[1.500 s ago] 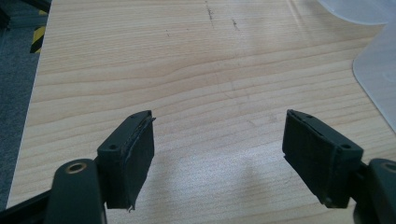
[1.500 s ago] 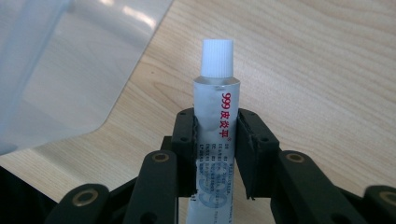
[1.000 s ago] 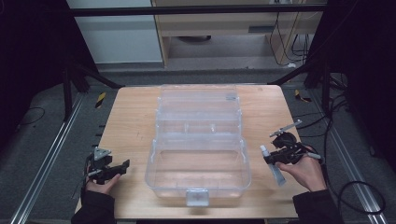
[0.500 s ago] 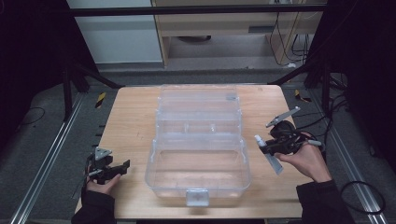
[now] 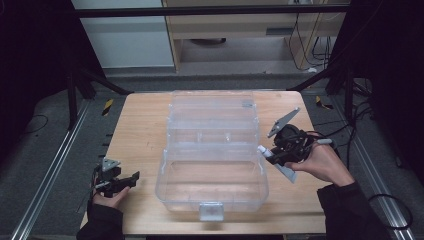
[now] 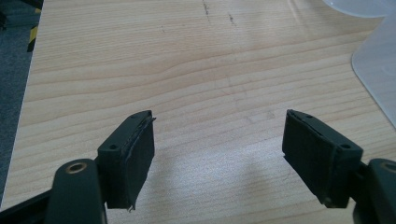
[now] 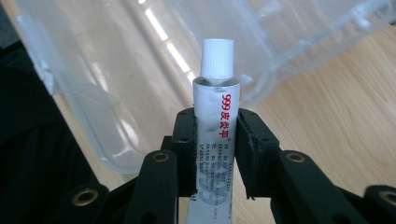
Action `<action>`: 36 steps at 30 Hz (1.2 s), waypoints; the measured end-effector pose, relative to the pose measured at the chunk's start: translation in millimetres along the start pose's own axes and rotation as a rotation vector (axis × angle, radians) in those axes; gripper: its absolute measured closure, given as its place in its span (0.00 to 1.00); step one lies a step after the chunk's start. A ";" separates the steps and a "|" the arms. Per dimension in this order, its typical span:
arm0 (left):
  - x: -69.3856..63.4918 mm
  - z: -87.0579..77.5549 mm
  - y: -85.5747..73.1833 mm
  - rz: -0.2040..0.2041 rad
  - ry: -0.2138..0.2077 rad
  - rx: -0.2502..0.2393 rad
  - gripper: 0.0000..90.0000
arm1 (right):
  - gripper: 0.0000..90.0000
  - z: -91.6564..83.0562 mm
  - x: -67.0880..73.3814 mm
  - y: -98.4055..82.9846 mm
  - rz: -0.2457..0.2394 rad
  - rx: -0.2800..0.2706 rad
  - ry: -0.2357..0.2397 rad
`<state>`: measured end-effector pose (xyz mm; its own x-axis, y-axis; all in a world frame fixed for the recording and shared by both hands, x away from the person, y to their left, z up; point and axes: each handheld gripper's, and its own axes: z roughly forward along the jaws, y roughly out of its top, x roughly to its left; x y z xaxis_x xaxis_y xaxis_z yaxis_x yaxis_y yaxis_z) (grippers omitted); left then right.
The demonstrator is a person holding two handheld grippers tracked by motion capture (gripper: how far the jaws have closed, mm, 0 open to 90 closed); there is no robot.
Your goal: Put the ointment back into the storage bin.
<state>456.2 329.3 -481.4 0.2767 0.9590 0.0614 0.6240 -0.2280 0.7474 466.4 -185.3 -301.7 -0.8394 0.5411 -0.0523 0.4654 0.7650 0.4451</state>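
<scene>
Silver tube [image 7: 215, 126] clamped in right gripper [image 7: 215, 144] beside clear box [image 5: 212, 150]

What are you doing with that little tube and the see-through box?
A person holds a grabbing tool in each hand at a wooden table. The right tool is clamped on a small silver tube with a white cap, held beside the open clear plastic box. The tube is not in the box yet. The left tool sits open near the table's front corner, holding nothing.

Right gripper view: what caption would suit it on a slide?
Right gripper shut on a silver ointment tube with a white cap, held beside the open clear plastic box.
</scene>
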 end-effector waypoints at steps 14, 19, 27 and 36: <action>0.4 0.3 -0.1 -0.002 0.000 0.002 0.28 | 0.78 19.0 29.0 43.2 -0.221 0.078 0.065; 0.2 0.6 -0.1 -0.001 -0.001 0.004 0.28 | 0.78 25.8 35.9 50.9 -0.255 0.086 0.079; -0.1 0.5 0.0 -0.001 -0.004 0.002 0.28 | 0.78 42.5 48.1 65.3 -0.324 0.097 0.097; 0.9 0.5 -0.1 0.001 -0.001 0.002 0.28 | 0.78 70.2 59.2 73.1 -0.392 0.124 0.104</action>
<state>456.8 330.1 -481.8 0.2783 0.9585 0.0611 0.6253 -0.2291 0.7460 470.4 -72.9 -335.1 -0.9805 0.1678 -0.1024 0.1307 0.9455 0.2982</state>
